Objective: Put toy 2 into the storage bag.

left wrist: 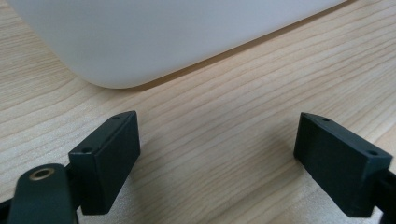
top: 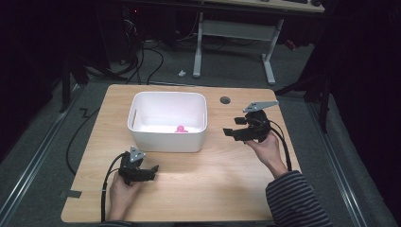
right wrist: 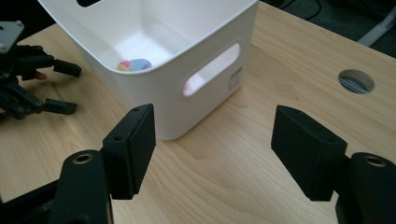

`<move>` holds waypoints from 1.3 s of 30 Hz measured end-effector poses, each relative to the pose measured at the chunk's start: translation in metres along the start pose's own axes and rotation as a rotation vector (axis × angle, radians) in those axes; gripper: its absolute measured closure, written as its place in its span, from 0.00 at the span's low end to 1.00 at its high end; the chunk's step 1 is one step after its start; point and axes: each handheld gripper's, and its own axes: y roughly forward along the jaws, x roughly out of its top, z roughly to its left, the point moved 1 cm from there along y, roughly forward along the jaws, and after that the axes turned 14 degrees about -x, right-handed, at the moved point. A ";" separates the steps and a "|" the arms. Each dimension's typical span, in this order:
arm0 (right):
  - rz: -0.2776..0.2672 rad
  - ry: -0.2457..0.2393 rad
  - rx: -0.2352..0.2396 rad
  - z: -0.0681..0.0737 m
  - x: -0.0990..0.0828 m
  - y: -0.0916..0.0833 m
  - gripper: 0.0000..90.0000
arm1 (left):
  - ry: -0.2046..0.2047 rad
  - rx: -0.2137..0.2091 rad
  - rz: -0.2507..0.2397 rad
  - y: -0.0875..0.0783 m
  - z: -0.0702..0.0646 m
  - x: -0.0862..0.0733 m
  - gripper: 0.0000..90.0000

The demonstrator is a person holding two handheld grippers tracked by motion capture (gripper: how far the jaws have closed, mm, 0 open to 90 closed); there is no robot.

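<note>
The white bin point(top: 168, 121) sits mid-table holding a pink toy point(top: 180, 129) near its front wall, while the left gripper point(top: 150, 171) below its front-left corner and the right gripper point(top: 231, 127) beside its right wall both gape wide, empty, over bare wood.

Room was dark | grey carpeted floor point(top: 227, 71) (black cables point(top: 151, 56) trailing) | white-legged desk frame point(top: 234, 35) stood behind light wooden table point(top: 208, 189).

Left gripper point(top: 150, 171) sits lower left of the high view, jaws spread wide, held by one hand point(top: 122, 191). Right gripper point(top: 230, 127) sits centre right, jaws likewise apart, empty.
</note>
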 end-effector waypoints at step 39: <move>-0.025 0.129 -0.049 -0.011 -0.098 -0.022 0.36 | -0.001 0.001 -0.001 0.000 0.000 0.000 0.16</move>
